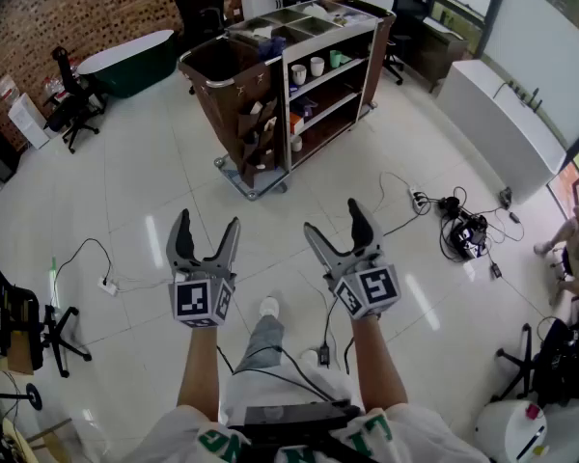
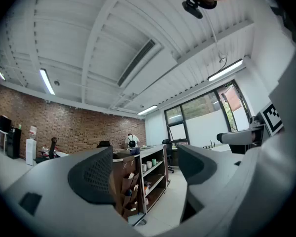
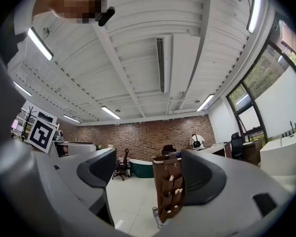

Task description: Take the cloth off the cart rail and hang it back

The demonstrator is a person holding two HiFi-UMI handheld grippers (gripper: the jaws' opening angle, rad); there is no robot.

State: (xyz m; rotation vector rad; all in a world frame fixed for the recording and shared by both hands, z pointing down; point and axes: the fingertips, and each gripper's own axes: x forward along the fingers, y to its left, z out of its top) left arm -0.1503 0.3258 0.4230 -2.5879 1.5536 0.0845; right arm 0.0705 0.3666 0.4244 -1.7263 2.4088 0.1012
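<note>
Bare forearms [image 1: 201, 374] hold the left gripper [image 1: 207, 222] and right gripper [image 1: 332, 216] out over the white floor [image 1: 145, 201], each with jaws spread wide and nothing between them. The housekeeping cart [image 1: 222, 104] stands well ahead, its chrome rail [image 1: 210, 78] at the near end. The cloth is too small to pick out for certain; a bluish bundle [image 1: 270, 48] on the cart's top may be it. The approach likely comes first: walking close, minding the cables [image 1: 396, 196], and keeping the jaws wide until one squarely straddles a hanging fold.
</note>
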